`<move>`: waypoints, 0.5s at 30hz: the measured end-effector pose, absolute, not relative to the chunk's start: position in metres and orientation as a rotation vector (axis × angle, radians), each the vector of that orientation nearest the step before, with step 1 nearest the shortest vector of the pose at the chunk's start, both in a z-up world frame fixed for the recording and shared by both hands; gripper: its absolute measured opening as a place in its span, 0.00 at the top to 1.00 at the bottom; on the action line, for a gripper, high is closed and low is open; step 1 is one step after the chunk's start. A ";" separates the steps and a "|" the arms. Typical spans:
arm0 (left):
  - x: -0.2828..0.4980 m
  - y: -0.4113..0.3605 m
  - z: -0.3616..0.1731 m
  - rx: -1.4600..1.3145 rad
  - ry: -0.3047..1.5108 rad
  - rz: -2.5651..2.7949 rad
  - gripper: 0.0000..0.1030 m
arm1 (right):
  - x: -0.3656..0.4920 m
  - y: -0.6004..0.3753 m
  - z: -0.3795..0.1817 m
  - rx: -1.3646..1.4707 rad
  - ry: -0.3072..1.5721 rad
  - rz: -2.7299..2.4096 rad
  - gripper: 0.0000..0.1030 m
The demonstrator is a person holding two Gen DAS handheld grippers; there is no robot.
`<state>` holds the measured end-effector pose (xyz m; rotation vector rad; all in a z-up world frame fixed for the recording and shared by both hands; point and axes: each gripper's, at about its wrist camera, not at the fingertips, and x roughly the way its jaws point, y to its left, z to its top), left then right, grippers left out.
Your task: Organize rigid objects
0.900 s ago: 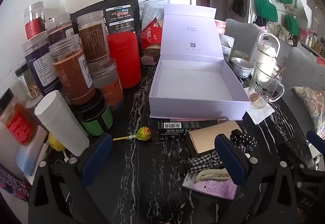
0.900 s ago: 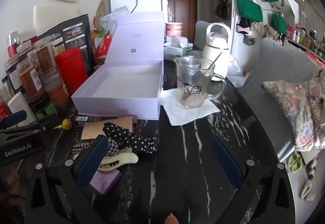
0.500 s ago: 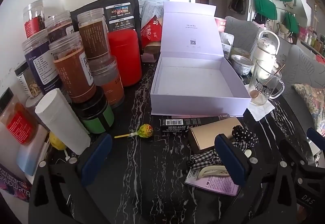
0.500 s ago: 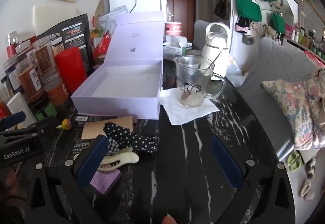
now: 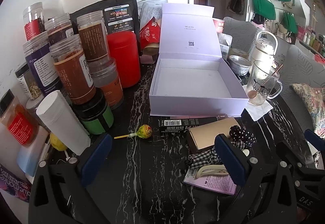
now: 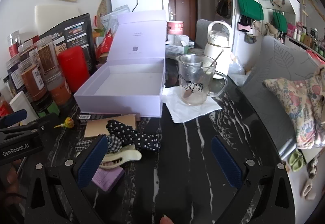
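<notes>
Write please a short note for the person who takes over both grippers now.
Left gripper: open, empty.
Right gripper: open, empty.
Box: lid up, nothing inside.
In front of it on the table: lollipop, black carton, gold box, hair clip, purple packet.
Done: nothing packed.
Left: probably put these items in the box.

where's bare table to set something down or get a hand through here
Bare table lies right of the hair-accessory pile and in front of the napkin under the glass mug. A smaller bare strip runs between the jars and the open lilac box, down past the lollipop. The box interior is empty. The jar cluster is crowded.
</notes>
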<state>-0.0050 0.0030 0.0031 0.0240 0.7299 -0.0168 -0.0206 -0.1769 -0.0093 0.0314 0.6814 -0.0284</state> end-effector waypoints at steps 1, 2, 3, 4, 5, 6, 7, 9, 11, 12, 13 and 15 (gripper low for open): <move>-0.005 0.003 0.003 0.023 0.730 -0.019 0.00 | -0.021 -0.177 -0.009 0.030 0.681 -0.028 0.00; -0.005 0.003 0.004 0.022 0.730 -0.020 0.00 | -0.021 -0.178 -0.009 0.030 0.680 -0.028 0.00; -0.005 0.003 0.004 0.021 0.730 -0.020 0.00 | -0.021 -0.177 -0.009 0.029 0.679 -0.028 0.00; -0.005 0.003 0.004 0.021 0.730 -0.020 0.00 | -0.022 -0.178 -0.008 0.029 0.678 -0.028 0.00; -0.005 0.003 0.004 0.022 0.729 -0.019 0.00 | -0.022 -0.178 -0.008 0.029 0.677 -0.028 0.00; -0.005 0.002 0.004 0.021 0.728 -0.019 0.00 | -0.021 -0.178 -0.008 0.029 0.678 -0.028 0.00; -0.005 0.002 0.005 0.021 0.729 -0.018 0.00 | -0.021 -0.178 -0.008 0.031 0.677 -0.028 0.00; -0.006 0.002 0.005 0.022 0.726 -0.014 0.00 | -0.021 -0.180 -0.008 0.038 0.678 -0.027 0.00; -0.007 0.001 0.006 0.025 0.726 -0.008 0.00 | -0.022 -0.181 -0.008 0.044 0.680 -0.021 0.00; -0.007 0.000 0.007 0.024 0.724 -0.007 0.00 | -0.022 -0.181 -0.008 0.044 0.681 -0.021 0.00; -0.008 0.000 0.007 0.022 0.723 -0.009 0.00 | -0.022 -0.182 -0.008 0.040 0.683 -0.022 0.00; -0.008 0.000 0.007 0.018 0.725 -0.018 0.00 | -0.022 -0.183 -0.008 0.033 0.688 -0.031 0.00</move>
